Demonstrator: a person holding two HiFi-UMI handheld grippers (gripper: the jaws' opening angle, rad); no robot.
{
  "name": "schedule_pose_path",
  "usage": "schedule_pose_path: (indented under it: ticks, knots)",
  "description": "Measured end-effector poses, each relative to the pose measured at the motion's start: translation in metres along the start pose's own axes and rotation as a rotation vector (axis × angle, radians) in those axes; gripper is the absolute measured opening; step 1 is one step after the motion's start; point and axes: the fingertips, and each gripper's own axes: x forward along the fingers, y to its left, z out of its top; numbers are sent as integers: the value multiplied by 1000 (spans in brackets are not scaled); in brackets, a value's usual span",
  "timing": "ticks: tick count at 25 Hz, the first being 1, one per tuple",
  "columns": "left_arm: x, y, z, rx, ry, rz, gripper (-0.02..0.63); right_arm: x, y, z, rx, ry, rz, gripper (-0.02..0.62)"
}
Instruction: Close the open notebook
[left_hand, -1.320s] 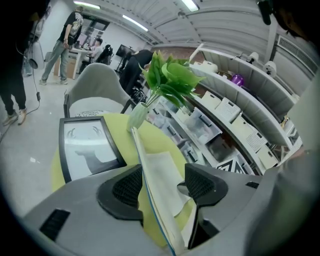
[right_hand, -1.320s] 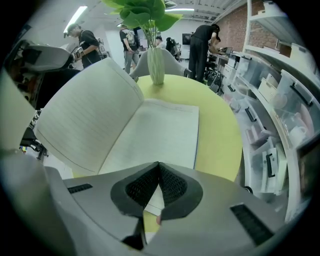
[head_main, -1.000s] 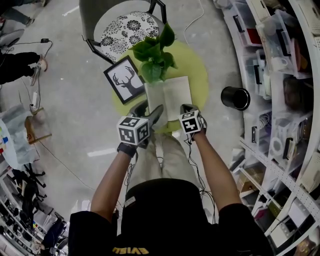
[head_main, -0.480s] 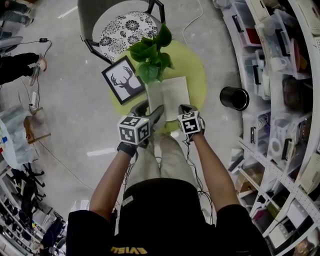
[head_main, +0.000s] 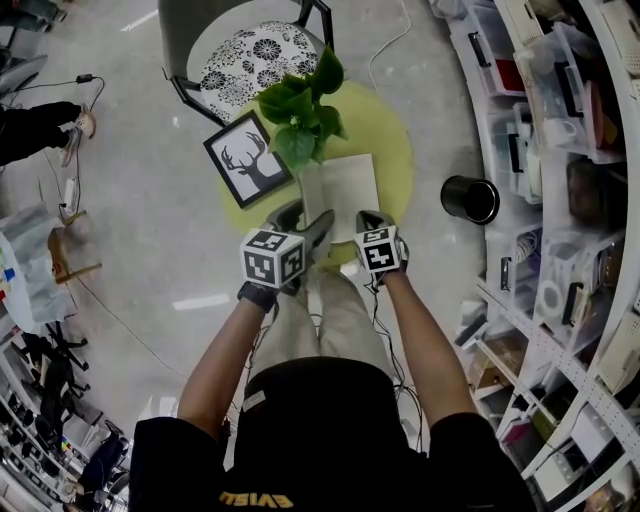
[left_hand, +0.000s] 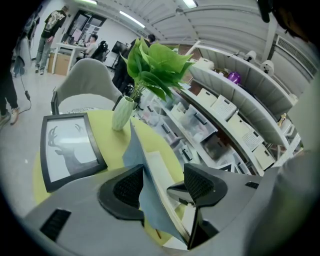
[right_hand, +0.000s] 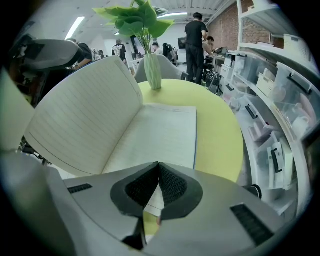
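Note:
The notebook (head_main: 345, 185) lies open on the round yellow-green table (head_main: 395, 140), its lined pages up. In the right gripper view its left half (right_hand: 85, 120) curves up off the table while the right page (right_hand: 160, 135) lies flat. My left gripper (left_hand: 162, 186) is open, and the raised blue cover (left_hand: 145, 200) stands between its jaws, close against the left pad (left_hand: 127, 187). In the head view the left gripper (head_main: 305, 218) sits at the notebook's near left corner. My right gripper (right_hand: 158, 170) is shut with nothing held, over the right page's near edge (head_main: 368, 218).
A potted plant (head_main: 300, 110) and a framed deer picture (head_main: 248, 158) stand on the table beyond and left of the notebook. A patterned chair (head_main: 245, 55) stands behind the table. A black bin (head_main: 470, 197) and shelves of plastic boxes (head_main: 560, 150) are at the right.
The notebook's left half has come up a little, so the book looks narrower from above. Both grippers have kept nearly the same place.

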Motion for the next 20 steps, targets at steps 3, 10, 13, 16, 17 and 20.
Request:
schedule_pose_path:
  ticks: [3,10,13,16,17,20]
  knots:
    - [3,-1,-3,-5,4,3,270,-1,1,-1,5,-10,17,2]
    - [8,-8,-3,6,16,3,268,-25,-1,1,10,-77,48,2]
    - [9,-9,-5,9,20,7,267,-41,3,1,54,-138,60,2]
    - [11,-10,-8,7,29,16,255,-55,1,-1,112,-179,57,2]
    - [13,-10,-10,6,32,17,252,-59,-1,-2,128,-190,52,2]
    - [15,-11,-12,5,38,18,245,-70,-6,-5,160,-216,42,2]
